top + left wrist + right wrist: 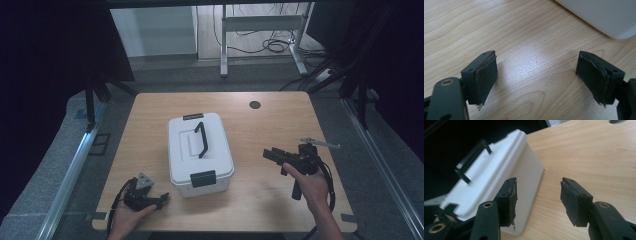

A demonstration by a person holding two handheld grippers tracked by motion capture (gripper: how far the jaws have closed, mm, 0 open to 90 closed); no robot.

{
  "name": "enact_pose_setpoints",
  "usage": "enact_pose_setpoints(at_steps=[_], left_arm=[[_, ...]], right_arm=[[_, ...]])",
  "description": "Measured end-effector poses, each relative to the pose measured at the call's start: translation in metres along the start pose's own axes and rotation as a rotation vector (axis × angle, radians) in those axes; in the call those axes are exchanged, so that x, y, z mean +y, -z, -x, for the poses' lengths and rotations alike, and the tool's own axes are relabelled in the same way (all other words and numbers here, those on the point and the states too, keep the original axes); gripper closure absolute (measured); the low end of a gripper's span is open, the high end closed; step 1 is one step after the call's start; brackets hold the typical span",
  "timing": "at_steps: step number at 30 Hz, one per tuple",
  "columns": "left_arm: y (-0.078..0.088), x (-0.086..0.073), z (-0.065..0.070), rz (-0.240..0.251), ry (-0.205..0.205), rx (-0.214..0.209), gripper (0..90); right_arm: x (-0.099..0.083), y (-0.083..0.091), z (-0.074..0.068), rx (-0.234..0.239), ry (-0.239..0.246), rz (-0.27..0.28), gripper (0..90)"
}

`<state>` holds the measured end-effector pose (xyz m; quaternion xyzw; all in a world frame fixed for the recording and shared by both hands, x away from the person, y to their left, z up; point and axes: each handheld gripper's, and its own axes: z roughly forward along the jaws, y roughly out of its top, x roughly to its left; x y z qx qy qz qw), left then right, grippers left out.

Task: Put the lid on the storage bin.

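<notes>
High view alone shows box [200, 152] handle [201, 139] lengthwise.

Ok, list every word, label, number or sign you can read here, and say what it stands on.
None can be read.
White plastic storage box with black handle and latches: no label or lettering visible.
Light wooden table: bare wood grain, no markings.
Both hand-held grippers, left and right: black parts, no legible print.

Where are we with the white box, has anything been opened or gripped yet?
Nothing looks done: the white plastic box with a black handle sits on the wooden table, lid on, its near black latch apparently down. In hand: nothing. The left gripper and right gripper are both open, flanking the box without touching it. Any gripping or unlatching is still ahead.
</notes>
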<state>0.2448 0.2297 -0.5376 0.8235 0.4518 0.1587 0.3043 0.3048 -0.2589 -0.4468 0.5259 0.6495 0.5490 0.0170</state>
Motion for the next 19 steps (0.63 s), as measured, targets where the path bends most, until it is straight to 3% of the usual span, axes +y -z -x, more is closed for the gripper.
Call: enact_pose_setpoints(at_steps=[8,19], left_arm=[[0.000,0.000,0.000,-0.002,-0.001,0.000,17.6],[-0.001,0.000,0.001,0.000,0.008,-0.006,17.5]], right_arm=[[-0.014,0.006,0.021,-0.038,-0.025,-0.004,47.2],[-0.017,0.004,0.024,-0.040,-0.023,0.011,44.3]])
